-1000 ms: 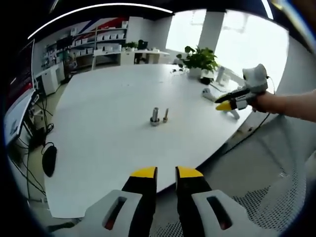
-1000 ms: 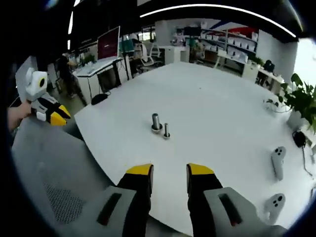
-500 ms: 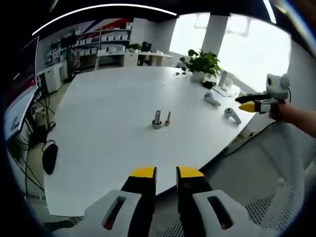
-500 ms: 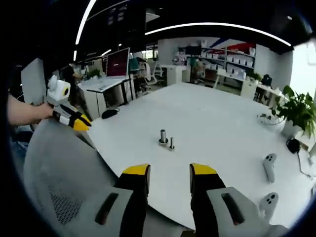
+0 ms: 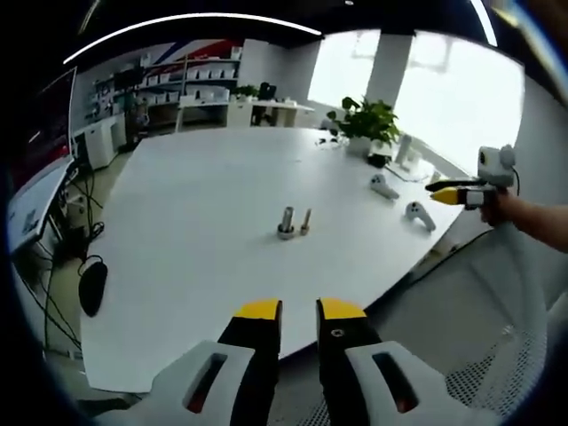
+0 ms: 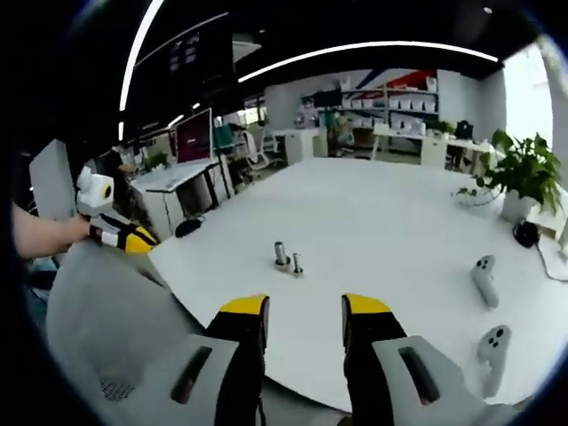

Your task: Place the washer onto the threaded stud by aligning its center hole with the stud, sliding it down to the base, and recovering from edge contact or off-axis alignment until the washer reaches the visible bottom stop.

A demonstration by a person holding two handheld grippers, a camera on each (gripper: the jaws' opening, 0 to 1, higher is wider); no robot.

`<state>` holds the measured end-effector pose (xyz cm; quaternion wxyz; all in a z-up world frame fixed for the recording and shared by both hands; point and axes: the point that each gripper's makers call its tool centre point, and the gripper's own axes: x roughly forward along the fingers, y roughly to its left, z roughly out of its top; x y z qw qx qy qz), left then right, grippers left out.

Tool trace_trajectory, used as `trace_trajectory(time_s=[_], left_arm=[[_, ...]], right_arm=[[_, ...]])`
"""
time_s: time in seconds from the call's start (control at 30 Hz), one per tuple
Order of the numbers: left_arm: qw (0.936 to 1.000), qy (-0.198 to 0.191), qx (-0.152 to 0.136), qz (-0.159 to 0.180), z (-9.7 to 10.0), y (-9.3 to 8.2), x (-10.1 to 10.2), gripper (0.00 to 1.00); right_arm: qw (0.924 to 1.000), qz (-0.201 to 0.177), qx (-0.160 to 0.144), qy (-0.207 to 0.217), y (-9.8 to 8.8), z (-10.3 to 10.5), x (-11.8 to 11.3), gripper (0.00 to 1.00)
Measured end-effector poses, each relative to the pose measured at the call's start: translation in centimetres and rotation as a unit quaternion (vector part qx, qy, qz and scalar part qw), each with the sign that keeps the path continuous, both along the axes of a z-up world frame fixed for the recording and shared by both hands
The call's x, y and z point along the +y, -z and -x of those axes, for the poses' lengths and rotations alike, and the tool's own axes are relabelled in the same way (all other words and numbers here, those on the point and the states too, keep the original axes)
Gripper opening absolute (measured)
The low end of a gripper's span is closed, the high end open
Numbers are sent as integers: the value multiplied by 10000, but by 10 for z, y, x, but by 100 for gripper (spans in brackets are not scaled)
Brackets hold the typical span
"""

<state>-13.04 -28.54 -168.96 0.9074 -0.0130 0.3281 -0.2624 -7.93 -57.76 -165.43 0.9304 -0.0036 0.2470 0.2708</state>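
Note:
Two small metal pieces stand side by side mid-table: a taller stud on a round base (image 5: 286, 224) (image 6: 281, 256) and a shorter threaded piece (image 5: 305, 222) (image 6: 297, 264). A washer is too small to make out. My left gripper (image 5: 300, 312) hangs off the table's near edge, its yellow-tipped jaws a narrow gap apart with nothing between them. My right gripper (image 6: 304, 311) is open and empty, also short of the table edge. A hand holds each gripper clear of the table: the right gripper (image 5: 457, 189) in the left gripper view, the left gripper (image 6: 133, 238) in the right gripper view.
The big white table (image 5: 195, 204) carries two white controllers (image 5: 383, 185) (image 6: 484, 275) and a potted plant (image 5: 368, 120) at its far side. A grey mesh chair (image 6: 106, 328) stands between the grippers. Desks, shelves and a monitor line the room behind.
The right gripper has drawn back from the table, so the stud looks smaller in its view. In the left gripper view it has slid away to the right. The metal pieces stay put.

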Motion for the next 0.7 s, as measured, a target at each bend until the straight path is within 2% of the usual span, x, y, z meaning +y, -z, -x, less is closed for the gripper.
trace_trajectory(time_s=[0.07, 0.17, 0.23, 0.27, 0.4, 0.53, 0.7], left_arm=[[10000, -33, -33, -10, -1, -1, 1, 13], [10000, -81, -35, -3, 0, -1, 2, 13], [9999, -59, -111, 54, -1, -4, 1, 14], [9997, -88, -170, 130, -1, -7, 1, 14], [9998, -104, -138, 89, -2, -5, 3, 14], [9995, -111, -253, 131, -5, -9, 2, 13], [9990, -219, -347, 199, -9, -13, 4, 12]], right_arm=[[9997, -209, -42, 135, -5, 4, 5, 35], [9998, -193, 16, 86, 3, 11, 12, 35], [9995, -244, 161, 87, 9, 13, 15, 36], [9995, -245, 156, 76, 8, 14, 16, 36], [9997, -239, -73, -43, 2, 14, 24, 36], [9997, -50, 4, -241, 12, 15, 26, 36], [9996, -206, 46, -211, 11, 16, 26, 36]])
